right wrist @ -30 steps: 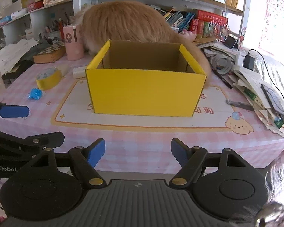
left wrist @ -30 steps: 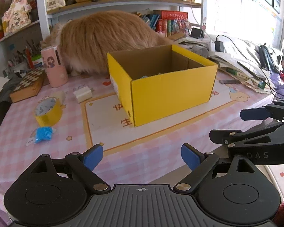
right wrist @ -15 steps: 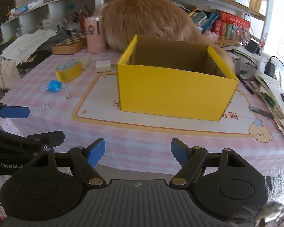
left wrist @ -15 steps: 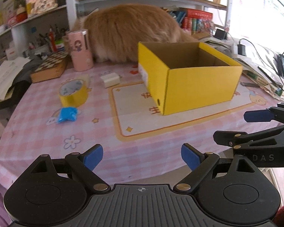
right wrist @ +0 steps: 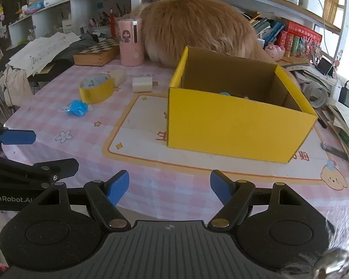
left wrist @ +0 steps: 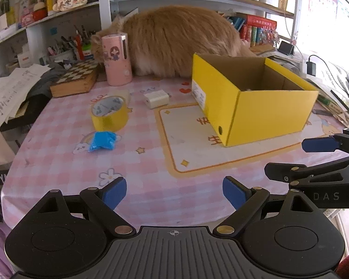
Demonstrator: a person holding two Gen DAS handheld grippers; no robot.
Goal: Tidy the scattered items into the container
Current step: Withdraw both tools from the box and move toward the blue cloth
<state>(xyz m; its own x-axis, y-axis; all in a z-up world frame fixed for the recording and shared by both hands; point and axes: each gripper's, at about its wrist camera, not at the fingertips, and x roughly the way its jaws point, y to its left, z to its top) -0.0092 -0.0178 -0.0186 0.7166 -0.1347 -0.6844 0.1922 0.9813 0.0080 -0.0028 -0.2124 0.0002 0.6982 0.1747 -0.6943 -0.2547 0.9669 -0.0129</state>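
- Since a second ago both my views have slid leftwards along the table: the yellow box (left wrist: 256, 107) sat centre in the left wrist view and now lies at about two o'clock, and more of the left-hand clutter shows.
- The items themselves have not shifted on the cloth, and the jaws stand as they did.
- My left gripper (left wrist: 172, 191) is spread wide with nothing between its blue pads, hanging over the near table edge.
- My right gripper (right wrist: 169, 187) is also apart and empty; from the left view its fingers poke in at three o'clock.
- Scattered things still out: the yellow tape roll (left wrist: 109, 113) at ten o'clock of the box, the blue crumpled packet (left wrist: 102, 141) just beside it on the near side, and the white block (left wrist: 156, 99) between tape and box.
- The box stands upright and open on a white mat with an orange border (left wrist: 193, 153); something blue peeps over its near wall in the right view.
- The table wears a pink checked cloth (left wrist: 58, 162).
- At twelve o'clock a ginger furry animal (left wrist: 181, 39) lies behind the box, beside a pink cylinder (left wrist: 117, 61) and a chessboard box (left wrist: 75, 80).
- Shelves of books (right wrist: 295, 37) run along the back; papers and cables pile up at the right.
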